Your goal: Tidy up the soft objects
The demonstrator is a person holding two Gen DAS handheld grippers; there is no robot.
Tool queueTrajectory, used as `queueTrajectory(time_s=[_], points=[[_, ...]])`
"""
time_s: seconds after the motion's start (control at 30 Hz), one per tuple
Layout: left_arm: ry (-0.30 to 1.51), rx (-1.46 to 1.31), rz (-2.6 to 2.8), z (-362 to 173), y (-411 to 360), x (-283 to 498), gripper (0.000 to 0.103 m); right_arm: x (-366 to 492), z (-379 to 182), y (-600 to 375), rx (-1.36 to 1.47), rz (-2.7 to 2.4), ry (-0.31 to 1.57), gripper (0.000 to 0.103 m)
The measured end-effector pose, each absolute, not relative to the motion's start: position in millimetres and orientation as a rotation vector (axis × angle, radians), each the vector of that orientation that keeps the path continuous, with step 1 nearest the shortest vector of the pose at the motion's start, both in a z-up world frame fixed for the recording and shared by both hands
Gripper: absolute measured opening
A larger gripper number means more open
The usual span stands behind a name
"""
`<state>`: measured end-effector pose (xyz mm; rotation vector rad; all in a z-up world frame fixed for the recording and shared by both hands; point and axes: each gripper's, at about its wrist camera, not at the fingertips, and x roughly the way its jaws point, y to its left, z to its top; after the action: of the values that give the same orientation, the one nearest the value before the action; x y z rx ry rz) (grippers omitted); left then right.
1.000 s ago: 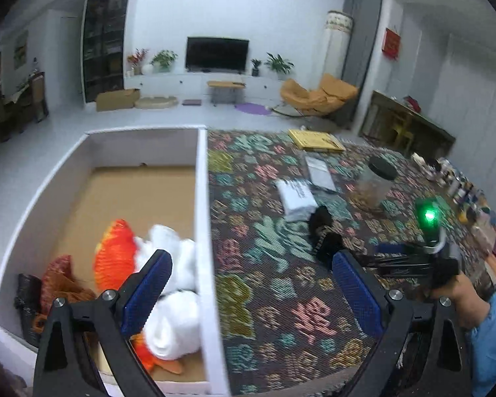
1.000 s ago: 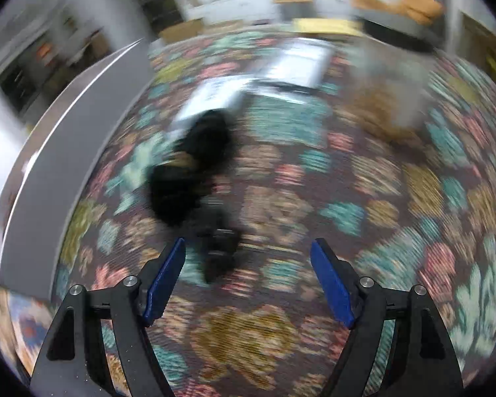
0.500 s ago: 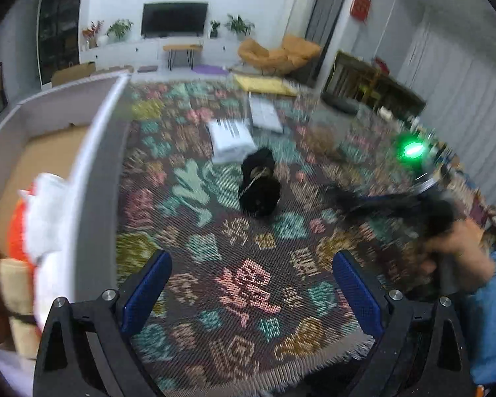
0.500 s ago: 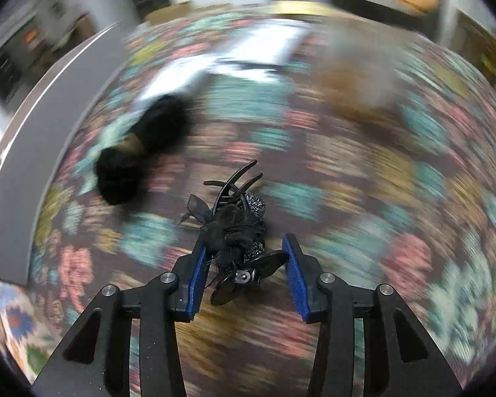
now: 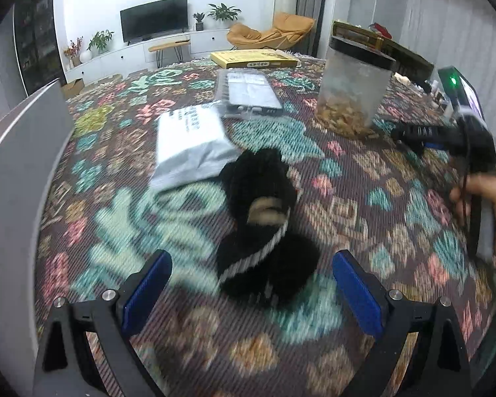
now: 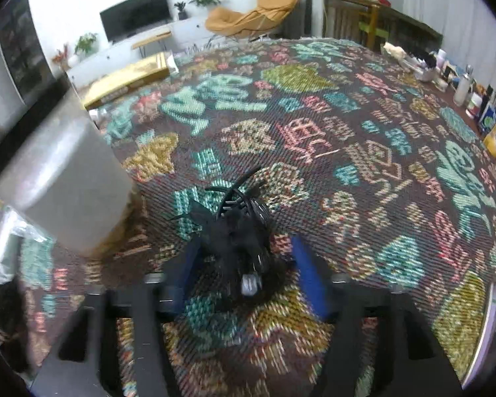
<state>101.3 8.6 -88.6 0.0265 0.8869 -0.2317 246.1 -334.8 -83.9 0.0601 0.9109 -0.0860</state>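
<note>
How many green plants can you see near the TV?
3. One plant stands left of the TV; two, a small one and a big one, stand right. Others may be hidden.

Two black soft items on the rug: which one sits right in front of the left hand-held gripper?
The black furry slipper with the tan inside and white stripe, lying beside the grey mailer bag. The other, a black hair claw, sits between the right hand-held gripper's pads.

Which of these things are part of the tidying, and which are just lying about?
Job: black plush item, black bow hair claw, white bin.
Lying about: white mailer bag, wrapped keyboard, lidded clear jar, yellow box.
</note>
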Motion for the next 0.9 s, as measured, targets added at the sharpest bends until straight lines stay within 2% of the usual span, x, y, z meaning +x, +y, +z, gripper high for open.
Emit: queueTrajectory(time_s=[0.13,0.2,0.3,0.9], points=[[0.909,0.012,-0.216,-96.9,1.3,121.5,0.097,249.0,-85.7,-332.7,0.031,-0.14,0.916,0.089],[0.919,0.022,-0.197,-102.3,1.0,126.0,0.097,250.1,-86.5,-339.5,0.075,-0.118,0.919,0.09],[0.926,0.017,-0.215,-104.4,1.0,127.9,0.103,250.0,-87.6,-336.5,0.058,-0.125,0.922,0.091],[0.936,0.066,-0.191,-106.7,-7.6,129.1,0.103,255.3,-89.9,-337.4,0.061,-0.122,0.924,0.091]])
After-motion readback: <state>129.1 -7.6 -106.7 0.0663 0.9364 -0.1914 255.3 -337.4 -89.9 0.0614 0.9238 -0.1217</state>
